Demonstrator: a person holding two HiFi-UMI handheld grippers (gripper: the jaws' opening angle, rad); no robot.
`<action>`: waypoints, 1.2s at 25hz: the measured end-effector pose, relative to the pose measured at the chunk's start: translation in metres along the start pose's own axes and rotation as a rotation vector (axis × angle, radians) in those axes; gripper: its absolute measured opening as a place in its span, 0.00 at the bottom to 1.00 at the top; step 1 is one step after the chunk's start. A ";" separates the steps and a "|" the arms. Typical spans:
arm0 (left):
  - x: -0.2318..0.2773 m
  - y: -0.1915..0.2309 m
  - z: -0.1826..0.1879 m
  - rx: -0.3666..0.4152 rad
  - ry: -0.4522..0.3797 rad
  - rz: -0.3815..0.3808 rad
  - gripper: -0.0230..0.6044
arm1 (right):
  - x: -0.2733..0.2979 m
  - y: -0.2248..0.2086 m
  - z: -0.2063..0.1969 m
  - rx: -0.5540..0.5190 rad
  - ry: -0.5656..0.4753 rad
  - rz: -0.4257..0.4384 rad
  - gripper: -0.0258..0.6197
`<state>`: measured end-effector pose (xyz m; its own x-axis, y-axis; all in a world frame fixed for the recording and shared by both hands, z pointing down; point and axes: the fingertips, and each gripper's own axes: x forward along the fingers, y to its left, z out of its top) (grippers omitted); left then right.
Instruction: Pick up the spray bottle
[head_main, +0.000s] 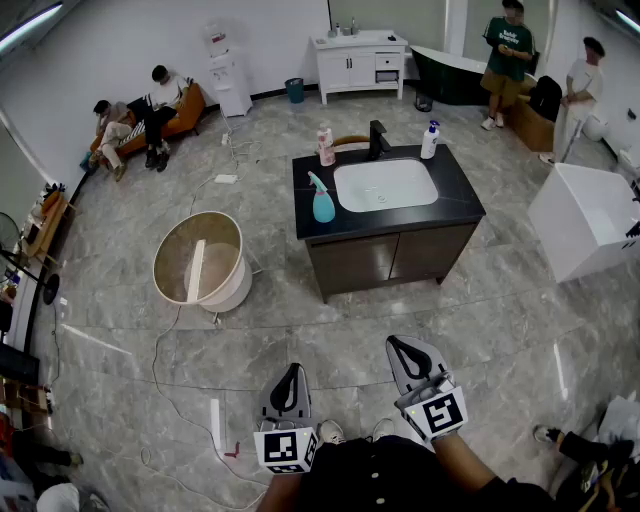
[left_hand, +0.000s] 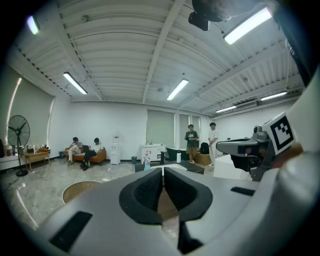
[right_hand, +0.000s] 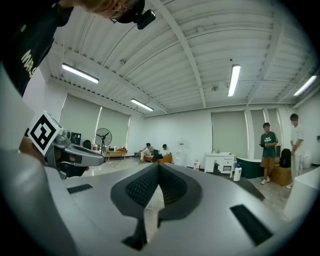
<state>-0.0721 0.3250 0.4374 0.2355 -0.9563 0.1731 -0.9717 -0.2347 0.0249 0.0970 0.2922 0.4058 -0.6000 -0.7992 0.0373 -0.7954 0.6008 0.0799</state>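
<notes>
Spray bottle (head_main: 322, 199), teal, stands upright on the black tabletop (head_main: 458, 196), just left of the sink basin (head_main: 385, 185) and toward the tabletop's front-left corner, well apart from both claws. Behind the basin: black faucet (head_main: 378, 139) at the middle, pink bottle (head_main: 325, 146) to the back-left, white pump bottle w/ blue top (head_main: 430, 140) to the back-right. L claw (head_main: 289, 385) & R claw (head_main: 412, 357) hang on the near side of the basin, well short of it, over the marble floor (head_main: 120, 330) and close to the person's body, tips pointing twd the tabletop. L claw: jaws pressed together, pads meeting at the tip, nothing btw them. R claw: same, fully closed & empty. Round beige tub (head_main: 200, 262) sits on the floor left of the basin, apart from the cabinet under it. White rectangular tub (head_main: 590, 215) stands right of the basin. Far beyond the basin, an orange couch (head_main: 190, 105) at back-left w/ two people seated; a person in a green top (head_main: 508, 45) and a person in white (head_main: 580, 85) stand at back-right.
</notes>
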 end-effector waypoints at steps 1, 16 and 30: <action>0.000 0.001 0.000 -0.001 0.001 0.001 0.07 | 0.001 -0.001 -0.001 -0.013 -0.002 -0.003 0.03; -0.007 0.045 -0.018 -0.013 0.039 -0.032 0.07 | 0.024 0.023 -0.021 0.067 0.006 -0.045 0.03; 0.090 0.102 -0.017 -0.013 0.055 -0.022 0.07 | 0.130 -0.016 -0.044 0.066 0.027 -0.042 0.03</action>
<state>-0.1501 0.2181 0.4723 0.2554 -0.9400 0.2264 -0.9667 -0.2526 0.0417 0.0356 0.1776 0.4528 -0.5637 -0.8236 0.0623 -0.8245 0.5656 0.0166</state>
